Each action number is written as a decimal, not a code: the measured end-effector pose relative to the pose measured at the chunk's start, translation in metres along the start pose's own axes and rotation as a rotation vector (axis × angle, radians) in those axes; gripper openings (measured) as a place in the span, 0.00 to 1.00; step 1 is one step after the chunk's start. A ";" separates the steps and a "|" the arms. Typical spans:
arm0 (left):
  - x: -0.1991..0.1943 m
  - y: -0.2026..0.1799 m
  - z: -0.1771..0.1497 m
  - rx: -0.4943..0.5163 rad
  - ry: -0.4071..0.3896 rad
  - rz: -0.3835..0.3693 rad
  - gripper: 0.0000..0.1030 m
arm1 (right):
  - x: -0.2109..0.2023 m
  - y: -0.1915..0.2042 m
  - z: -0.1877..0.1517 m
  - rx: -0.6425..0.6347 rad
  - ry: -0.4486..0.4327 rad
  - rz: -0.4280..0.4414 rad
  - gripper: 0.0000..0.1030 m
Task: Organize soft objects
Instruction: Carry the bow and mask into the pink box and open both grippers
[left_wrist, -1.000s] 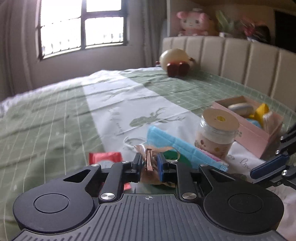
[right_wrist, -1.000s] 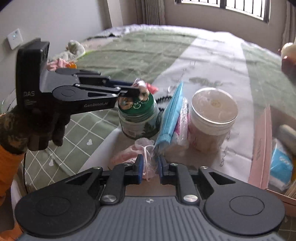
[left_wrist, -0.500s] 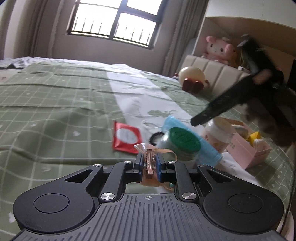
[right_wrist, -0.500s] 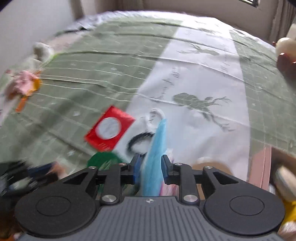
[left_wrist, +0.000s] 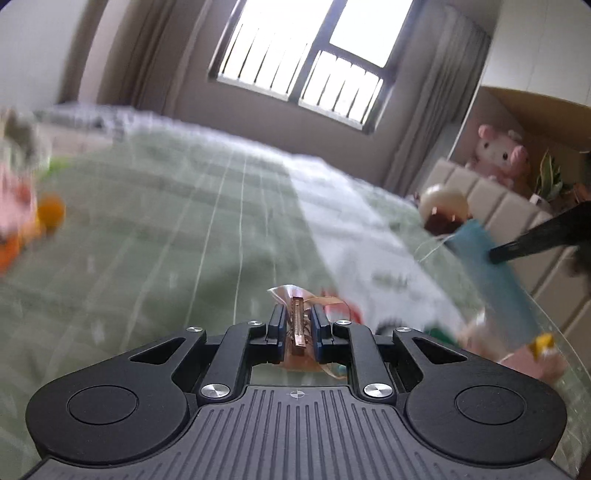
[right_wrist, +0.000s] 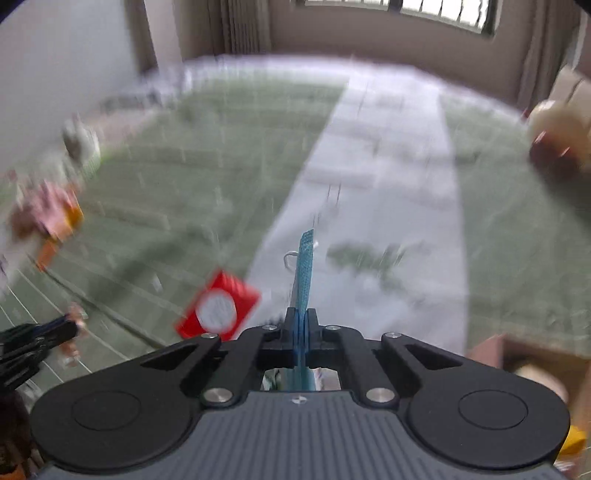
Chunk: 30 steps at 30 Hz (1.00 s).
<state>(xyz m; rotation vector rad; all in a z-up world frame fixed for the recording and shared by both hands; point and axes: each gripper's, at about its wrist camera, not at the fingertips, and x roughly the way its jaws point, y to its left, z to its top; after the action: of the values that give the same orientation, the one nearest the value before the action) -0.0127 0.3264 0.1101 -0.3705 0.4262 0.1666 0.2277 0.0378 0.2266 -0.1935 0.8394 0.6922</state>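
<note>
Left gripper (left_wrist: 298, 325) jaws clenched on hair clip (left_wrist: 297, 322); right gripper (right_wrist: 301, 325) jaws grasping blue mask (right_wrist: 305, 266). Carry both steadily, grips firm.

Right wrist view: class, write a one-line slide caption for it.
Right gripper clamps a blue face mask edge-on above the green bedspread, a red packet lying below.

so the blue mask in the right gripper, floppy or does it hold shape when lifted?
Probably semi-floppy: the blue mask stands edge-on out of the shut right gripper without drooping, so its pleats may stiffen it. Likely very light, since a thin pinch carries it. Its ear loop dangles loose and might snag.
</note>
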 end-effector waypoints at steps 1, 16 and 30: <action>-0.003 -0.012 0.014 0.031 -0.026 0.004 0.16 | -0.024 -0.006 0.004 0.006 -0.047 0.004 0.03; 0.058 -0.265 0.062 0.237 0.018 -0.400 0.16 | -0.197 -0.147 -0.041 0.132 -0.377 -0.131 0.03; 0.221 -0.374 -0.079 0.152 0.310 -0.473 0.22 | -0.113 -0.249 -0.117 0.295 -0.330 -0.092 0.03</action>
<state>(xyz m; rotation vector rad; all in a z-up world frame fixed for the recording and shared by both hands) 0.2440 -0.0306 0.0654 -0.3386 0.6396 -0.3875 0.2600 -0.2569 0.2057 0.1447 0.6013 0.4891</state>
